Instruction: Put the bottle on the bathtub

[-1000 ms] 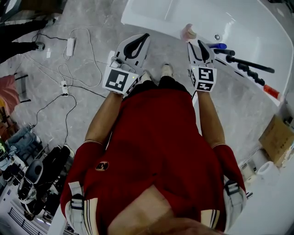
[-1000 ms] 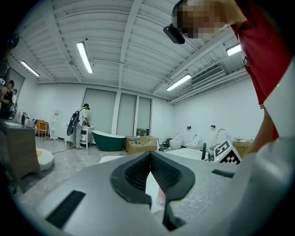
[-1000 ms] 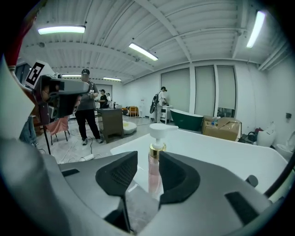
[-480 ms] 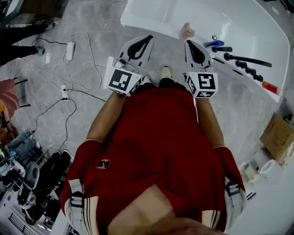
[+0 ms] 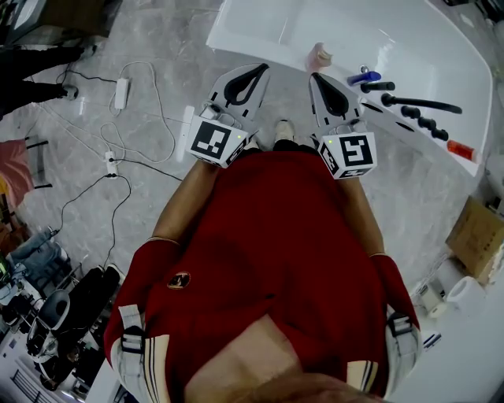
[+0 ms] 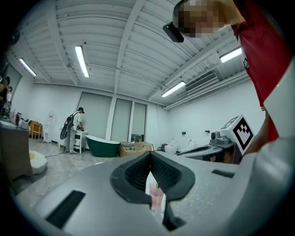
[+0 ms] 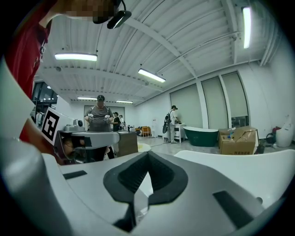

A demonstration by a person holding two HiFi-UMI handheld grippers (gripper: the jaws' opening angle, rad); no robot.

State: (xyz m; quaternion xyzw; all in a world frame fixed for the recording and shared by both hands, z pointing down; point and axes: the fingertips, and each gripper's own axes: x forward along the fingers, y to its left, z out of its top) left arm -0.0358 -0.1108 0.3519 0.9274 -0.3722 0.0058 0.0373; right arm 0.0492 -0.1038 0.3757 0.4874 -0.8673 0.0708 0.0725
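Observation:
A small pink bottle (image 5: 320,55) stands upright on the rim of the white bathtub (image 5: 260,24), apart from both grippers. My right gripper (image 5: 316,78) hangs just short of it, slightly left, jaws shut and empty. My left gripper (image 5: 261,68) is level with it further left, also shut and empty. In the left gripper view the pink bottle (image 6: 156,197) shows through the hollow of the left gripper (image 6: 150,155), beyond the pads. The right gripper (image 7: 147,155) shows only the white tub rim (image 7: 230,166) past its pads.
On the tub ledge to the right lie a blue item (image 5: 361,77), a black shower hose (image 5: 413,101) and a red piece (image 5: 461,149). Cables and a power adapter (image 5: 120,83) trail over the grey floor at left. A cardboard box (image 5: 477,234) sits at right.
The right gripper has drawn back a little from the bottle and swung left. The left gripper has drifted slightly right. The bottle has stayed on the rim.

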